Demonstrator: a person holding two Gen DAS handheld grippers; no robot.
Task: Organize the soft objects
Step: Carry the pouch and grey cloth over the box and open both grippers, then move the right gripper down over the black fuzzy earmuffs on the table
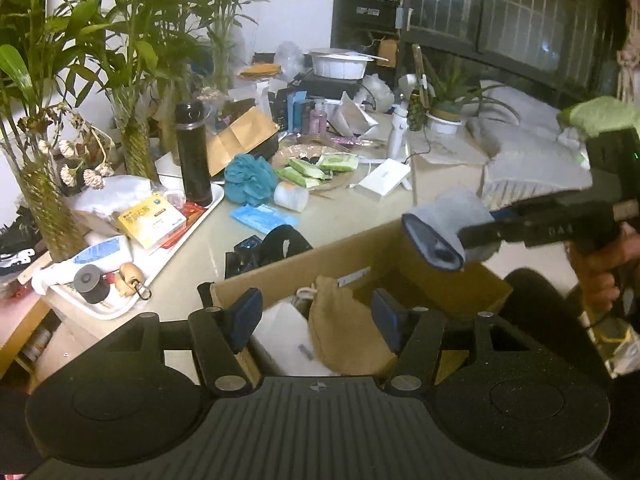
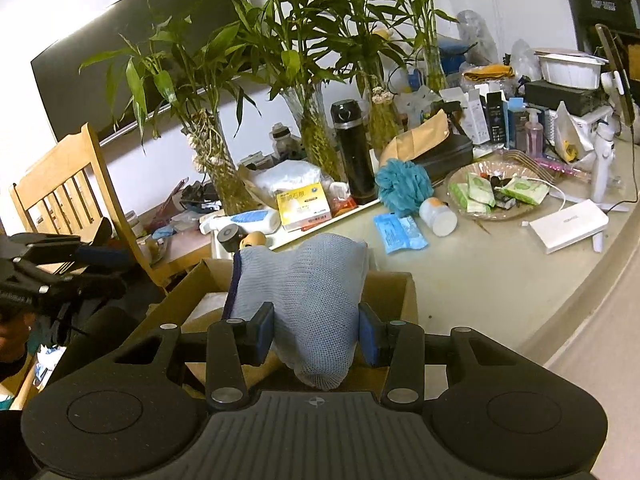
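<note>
A grey-blue mesh pad [image 2: 308,300] sits between the pads of my right gripper [image 2: 316,332], which is shut on it above an open cardboard box [image 2: 408,300]. From the left wrist view the same mesh pad [image 1: 440,224] hangs over the box's far side, with the right gripper [image 1: 470,236] clamped on it. My left gripper [image 1: 316,316] stands open over the box [image 1: 288,272]. A tan cloth pouch [image 1: 344,332] lies inside the box below the jaws, with neither pad touching it. In the right wrist view the left gripper [image 2: 92,264] shows at the left edge.
On the table beyond the box lie a teal bath pouf [image 1: 250,180], a blue wipes packet [image 1: 264,216], a plate of green packets [image 1: 316,168], a black flask [image 1: 194,152] and a white tray [image 1: 120,304]. Vases of bamboo line the back. A wooden chair [image 2: 60,196] stands at the left.
</note>
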